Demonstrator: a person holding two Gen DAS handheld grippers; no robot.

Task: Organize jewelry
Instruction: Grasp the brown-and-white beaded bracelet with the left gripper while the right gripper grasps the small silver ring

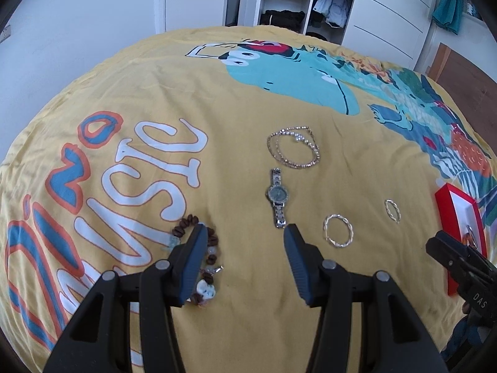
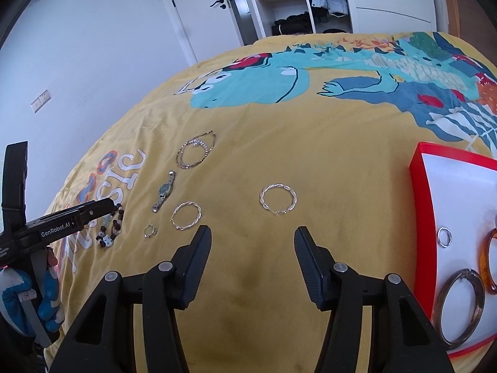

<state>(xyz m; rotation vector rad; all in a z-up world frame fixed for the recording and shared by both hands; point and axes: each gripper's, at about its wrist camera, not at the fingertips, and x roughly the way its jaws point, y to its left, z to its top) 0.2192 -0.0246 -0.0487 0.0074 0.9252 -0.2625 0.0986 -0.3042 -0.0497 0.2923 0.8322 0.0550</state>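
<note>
Hovering with jaws spread, right gripper should drop squarely over the twisted hoop; left gripper gapes too.

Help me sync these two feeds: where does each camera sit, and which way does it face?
Left wrist: behind the open left gripper, facing across the bed toward the wardrobe; watch ahead, right gripper at right edge.
Right wrist: behind the open right gripper, same heading; red tray right, left gripper at left.
Shared: watch, chain.
</note>
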